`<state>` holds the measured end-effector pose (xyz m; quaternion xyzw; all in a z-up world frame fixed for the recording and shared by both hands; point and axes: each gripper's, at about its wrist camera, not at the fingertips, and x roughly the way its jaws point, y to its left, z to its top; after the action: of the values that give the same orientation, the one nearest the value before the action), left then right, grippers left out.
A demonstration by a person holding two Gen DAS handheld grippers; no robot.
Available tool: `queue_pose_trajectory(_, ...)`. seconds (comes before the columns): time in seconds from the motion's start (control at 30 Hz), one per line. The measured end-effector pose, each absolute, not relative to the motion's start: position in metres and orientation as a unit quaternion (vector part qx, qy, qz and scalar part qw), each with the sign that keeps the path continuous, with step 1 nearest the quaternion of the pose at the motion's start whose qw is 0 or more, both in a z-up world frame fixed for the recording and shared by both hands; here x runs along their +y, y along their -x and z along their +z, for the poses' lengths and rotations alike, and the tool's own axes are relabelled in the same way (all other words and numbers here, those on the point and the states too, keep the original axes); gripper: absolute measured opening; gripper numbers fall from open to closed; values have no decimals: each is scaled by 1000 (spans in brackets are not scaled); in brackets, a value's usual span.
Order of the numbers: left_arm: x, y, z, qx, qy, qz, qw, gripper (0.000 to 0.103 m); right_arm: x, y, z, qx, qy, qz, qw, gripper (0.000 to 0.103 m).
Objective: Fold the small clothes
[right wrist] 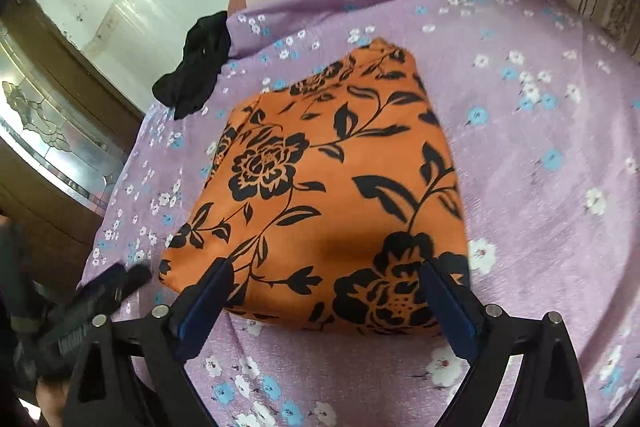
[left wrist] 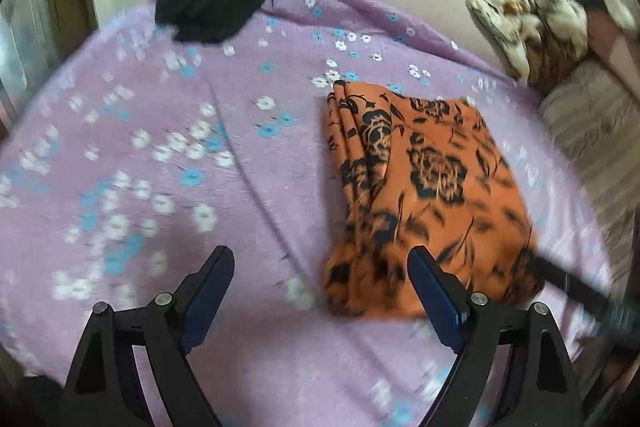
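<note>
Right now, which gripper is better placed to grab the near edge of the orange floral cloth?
Probably the right gripper: its open jaws straddle the orange cloth's near edge. The left gripper, also open, hangs mostly over bare purple sheet beside it.

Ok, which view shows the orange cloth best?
The right wrist view: the orange cloth fills the middle of the picture, mostly sharp, with all its edges in sight. In the left wrist view it lies off to the right, blurred, its near corner partly behind a finger.
</note>
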<state>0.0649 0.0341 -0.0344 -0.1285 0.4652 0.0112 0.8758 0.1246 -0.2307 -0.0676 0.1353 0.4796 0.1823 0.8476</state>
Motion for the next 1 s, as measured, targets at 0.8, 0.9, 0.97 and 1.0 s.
queue_pose_trajectory(0.8, 33, -88, -53, 541, 266, -78, 794, 11, -261, -98, -77, 468, -203, 177, 842, 95)
queue_pose_trajectory(0.9, 32, -77, -35, 517, 259, -76, 812, 10, -265, -99, -79, 469, -206, 172, 841, 95)
queue_pose_trajectory(0.97, 33, -65, -33, 508, 260, -69, 818, 10, -265, -98, -78, 467, -205, 173, 843, 95)
queue_pose_trajectory(1.0, 33, -61, -45, 518, 263, -54, 812, 10, -265, -97, -77, 466, -202, 174, 844, 95)
